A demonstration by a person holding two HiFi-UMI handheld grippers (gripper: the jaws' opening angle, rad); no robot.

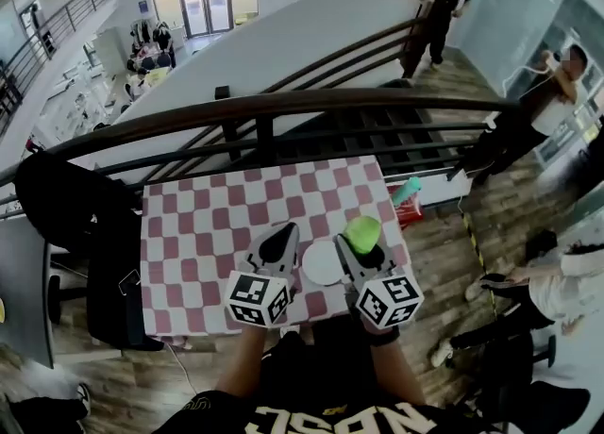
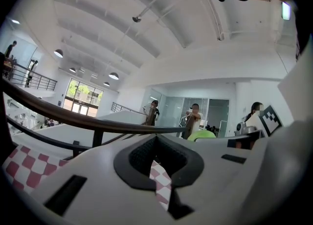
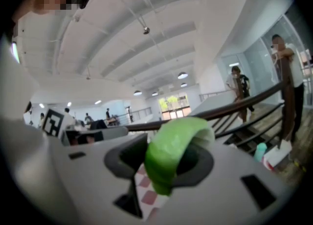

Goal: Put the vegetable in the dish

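A light green vegetable (image 1: 362, 232) is clamped between the jaws of my right gripper (image 1: 364, 245), lifted above the right side of the red-and-white checked table (image 1: 198, 225). In the right gripper view the vegetable (image 3: 178, 146) bulges out of the right gripper (image 3: 166, 146) and hides the pads. A small white dish (image 1: 323, 263) lies on the cloth just left of it, between the two grippers. My left gripper (image 1: 281, 240) is shut with nothing in it, tilted up at the dish's left. The left gripper (image 2: 156, 141) shows only cloth through its jaws, with the vegetable (image 2: 201, 135) off to the right.
A dark railing (image 1: 283, 107) runs along the table's far edge, with stairs behind it. A teal bottle (image 1: 408, 190) and a red packet (image 1: 409, 211) sit at the table's right corner. A black garment (image 1: 85, 225) hangs at the left. People stand at the right.
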